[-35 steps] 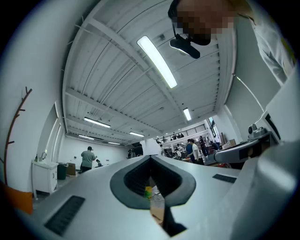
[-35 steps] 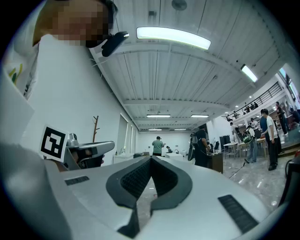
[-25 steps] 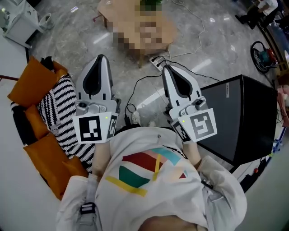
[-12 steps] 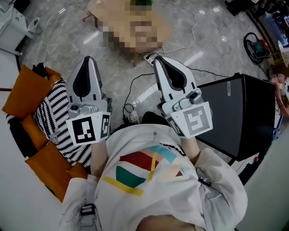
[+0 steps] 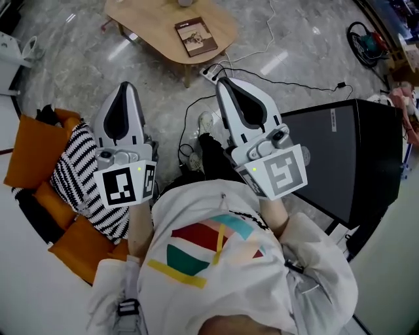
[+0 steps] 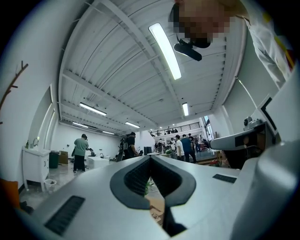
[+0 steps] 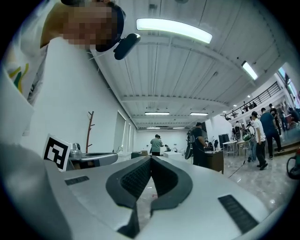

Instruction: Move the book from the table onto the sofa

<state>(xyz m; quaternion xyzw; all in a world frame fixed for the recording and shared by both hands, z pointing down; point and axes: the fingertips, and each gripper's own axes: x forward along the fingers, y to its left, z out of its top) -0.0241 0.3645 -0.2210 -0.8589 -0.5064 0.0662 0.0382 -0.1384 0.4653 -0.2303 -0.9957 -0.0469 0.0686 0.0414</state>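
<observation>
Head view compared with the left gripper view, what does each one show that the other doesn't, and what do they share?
Only the head view: the book lying flat on the wooden table, the sofa with its striped cushion, and a black box. Only the left gripper view: ceiling lights and people standing far across the hall. Both: the left tool, jaws together with nothing held, and the right tool beside it.

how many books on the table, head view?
1. The book lies flat near the right end of the wooden table. The table's far edge runs out of frame, so more may be hidden.
</observation>
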